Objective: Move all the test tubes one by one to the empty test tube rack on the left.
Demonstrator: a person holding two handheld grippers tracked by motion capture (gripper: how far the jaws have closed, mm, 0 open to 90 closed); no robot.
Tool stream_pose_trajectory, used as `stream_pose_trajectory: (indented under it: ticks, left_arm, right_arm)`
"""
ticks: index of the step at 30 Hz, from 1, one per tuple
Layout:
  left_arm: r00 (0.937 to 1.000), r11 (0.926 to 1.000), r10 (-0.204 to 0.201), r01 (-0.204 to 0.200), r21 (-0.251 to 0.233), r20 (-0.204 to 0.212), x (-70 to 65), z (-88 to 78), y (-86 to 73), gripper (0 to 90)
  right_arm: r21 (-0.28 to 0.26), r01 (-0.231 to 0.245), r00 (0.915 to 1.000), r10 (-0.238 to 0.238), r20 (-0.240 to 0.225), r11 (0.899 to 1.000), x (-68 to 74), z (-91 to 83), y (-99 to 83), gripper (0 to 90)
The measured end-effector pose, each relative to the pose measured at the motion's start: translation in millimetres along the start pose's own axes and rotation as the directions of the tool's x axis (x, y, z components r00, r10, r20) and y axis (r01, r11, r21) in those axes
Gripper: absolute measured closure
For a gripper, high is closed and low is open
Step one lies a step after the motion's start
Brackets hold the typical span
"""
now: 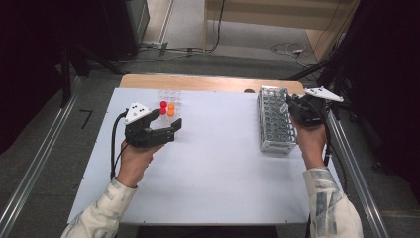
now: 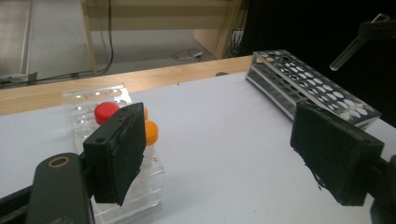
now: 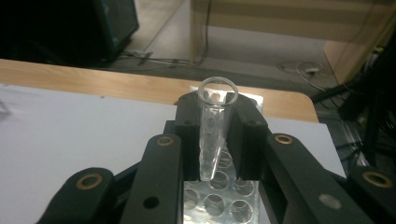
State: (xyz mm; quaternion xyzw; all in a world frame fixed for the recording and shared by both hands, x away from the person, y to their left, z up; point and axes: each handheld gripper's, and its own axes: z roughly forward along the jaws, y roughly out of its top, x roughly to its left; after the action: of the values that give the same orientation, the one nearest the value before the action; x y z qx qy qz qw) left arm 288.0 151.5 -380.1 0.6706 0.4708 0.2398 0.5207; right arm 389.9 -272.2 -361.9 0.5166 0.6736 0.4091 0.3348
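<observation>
My right gripper [image 3: 217, 114] is shut on a clear, uncapped tube [image 3: 214, 140], which stands upright between its pads just above the holes of the white tube rack [image 3: 219, 200]. In the high view this gripper [image 1: 293, 105] hovers at the rack's [image 1: 275, 121] far right edge. From the left gripper view the tube [image 2: 348, 53] hangs tilted above that rack [image 2: 313, 86]. My left gripper [image 1: 168, 121] is open and holds nothing. It stands just in front of a small clear rack [image 1: 168, 96] holding red-capped [image 1: 163, 104] and orange-capped [image 1: 171, 107] tubes.
A white sheet covers the table [image 1: 218, 163], with a wooden strip [image 1: 208, 82] along the far edge. Metal rails [image 1: 354, 168] run along both sides of the table. Cables lie on the floor behind it.
</observation>
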Motion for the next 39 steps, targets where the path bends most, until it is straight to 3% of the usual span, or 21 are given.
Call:
stream_pose_trajectory:
  ticks: [3,6,8,14,19,24,30,34,39]
  left_arm:
    - [0.9997,0.9999,0.013,-0.013,0.003,0.022,-7.5,0.9,0.5,19.2]
    - [0.9982,0.9993,0.035,-0.036,0.008,0.049,-18.0,2.4,0.3,20.0]
    - [0.9967,0.9989,0.045,-0.046,0.012,0.067,-24.6,3.7,0.0,20.3]
    - [0.9852,0.9932,0.11,-0.114,0.021,0.131,-50.3,11.4,-2.3,26.9]
    - [0.9698,0.9869,0.148,-0.158,0.034,0.194,-69.0,23.3,-4.1,41.5]
    - [0.9669,0.9831,0.145,-0.164,0.08,0.21,-73.8,36.0,-6.2,55.9]
    - [0.9704,0.9755,0.14,-0.169,0.141,0.196,-71.5,46.6,-11.4,63.2]
    - [0.9745,0.9744,0.133,-0.162,0.156,0.181,-69.5,49.7,-13.2,67.0]
    - [0.9736,0.9729,0.112,-0.148,0.177,0.199,-67.5,51.3,-14.1,70.2]
  right_arm:
    - [-0.011,0.04,0.9971,-0.041,-0.064,0.999,13.2,-13.9,-1.4,73.0]
    - [0.0,0.08,0.9852,-0.079,-0.152,0.997,31.9,-23.3,-8.0,73.1]
    - [0.005,0.112,0.9728,-0.109,-0.205,0.994,47.1,-28.1,-14.4,73.1]
    - [0.021,0.188,0.9191,-0.168,-0.357,0.982,100.3,-30.2,-41.2,73.0]
    - [0.015,0.243,0.884,-0.215,-0.415,0.97,142.8,-23.1,-59.9,73.0]
    - [0.004,0.3,0.8634,-0.27,-0.426,0.954,175.7,-16.7,-71.1,73.1]
    - [-0.008,0.324,0.8528,-0.295,-0.431,0.946,193.1,-13.8,-74.2,73.0]
    - [-0.013,0.327,0.8521,-0.301,-0.428,0.945,196.3,-13.8,-74.9,73.0]
    - [-0.014,0.334,0.8515,-0.308,-0.424,0.942,198.3,-14.4,-75.9,73.0]
